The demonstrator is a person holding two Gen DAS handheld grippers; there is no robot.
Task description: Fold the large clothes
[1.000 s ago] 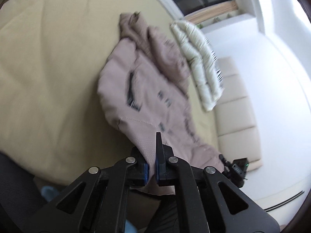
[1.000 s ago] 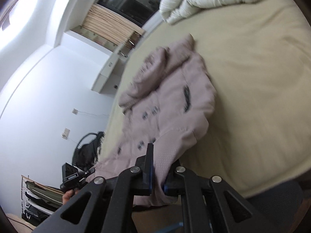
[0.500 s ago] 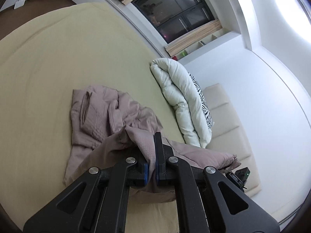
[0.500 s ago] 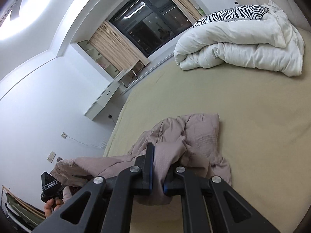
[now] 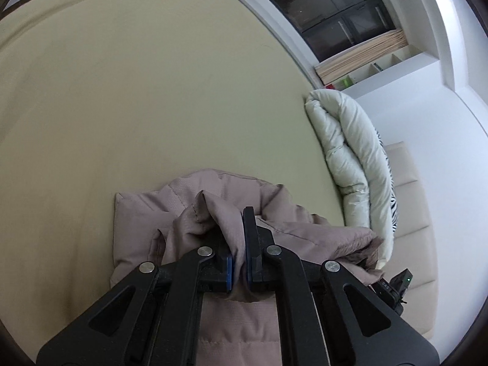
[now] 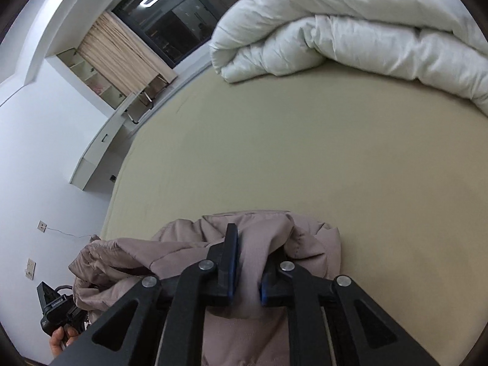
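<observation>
A mauve quilted jacket (image 5: 143,225) lies bunched on the beige bed (image 5: 122,106) close under both grippers; it also shows in the right wrist view (image 6: 311,238). My left gripper (image 5: 239,244) is shut on a fold of the jacket's hem, fabric squeezed between its blue pads. My right gripper (image 6: 247,262) is shut on another fold of the hem. The held edge is doubled over the rest of the jacket, whose lower part is hidden under the grippers. The other gripper shows at the edge of each view (image 5: 393,286) (image 6: 53,308).
A rolled white duvet (image 5: 347,158) with a zebra-print pillow lies along the headboard side; it fills the top right of the right wrist view (image 6: 350,30). A cream padded headboard (image 5: 411,213), a dark window (image 6: 170,24) and a white desk (image 6: 100,149) lie beyond the bed.
Both grippers have carried the held hem forward over the jacket and lowered it towards the bed. The jacket went from spread long to doubled and bunched under the grippers.
</observation>
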